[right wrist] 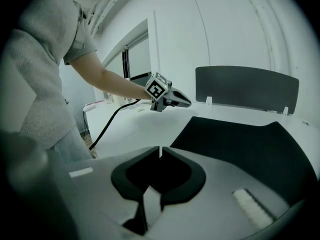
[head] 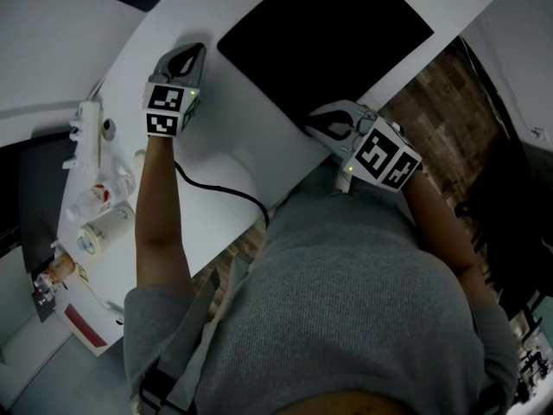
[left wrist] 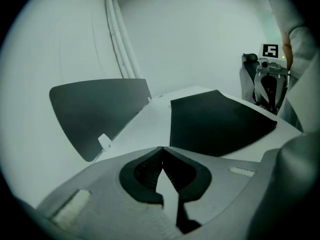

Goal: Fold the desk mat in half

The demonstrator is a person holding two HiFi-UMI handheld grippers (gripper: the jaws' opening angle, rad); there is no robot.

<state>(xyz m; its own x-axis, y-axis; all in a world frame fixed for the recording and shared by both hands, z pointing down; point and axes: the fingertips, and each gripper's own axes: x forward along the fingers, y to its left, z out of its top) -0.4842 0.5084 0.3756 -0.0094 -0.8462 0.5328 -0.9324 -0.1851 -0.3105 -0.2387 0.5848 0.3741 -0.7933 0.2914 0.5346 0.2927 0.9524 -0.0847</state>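
— So, where is the desk mat (head: 328, 41) lying right now?

— It is lying flat and fully spread on the white worktop (head: 216, 145), towards the far right part, with only a narrow white strip showing beyond its right edge.

— And what are the left tongs (head: 192, 54) doing?

— They are hovering over bare worktop, just beside the mat's left edge and not touching it. Their tips are pressing together, and nothing is sitting between them.

— Are the right tongs (head: 313, 126) gripping the mat?

— Not that I am seeing. They are resting at the mat's near corner, close to the worktop's near edge. Their tips are standing a thin slit apart. White worktop is showing through that slit, and the mat's corner is lying just to the right of it.

— What else is showing?

— A black cable (head: 220, 188) is trailing from the left tongs' side across the worktop and dropping over its near edge. A dark panel (left wrist: 95, 111) is standing upright at the back of the worktop, behind the mat. Some small containers (head: 99, 219) are lying on a lower surface at the far left. The person, wearing a grey short-sleeved top (head: 346, 301), is leaning over the near edge.
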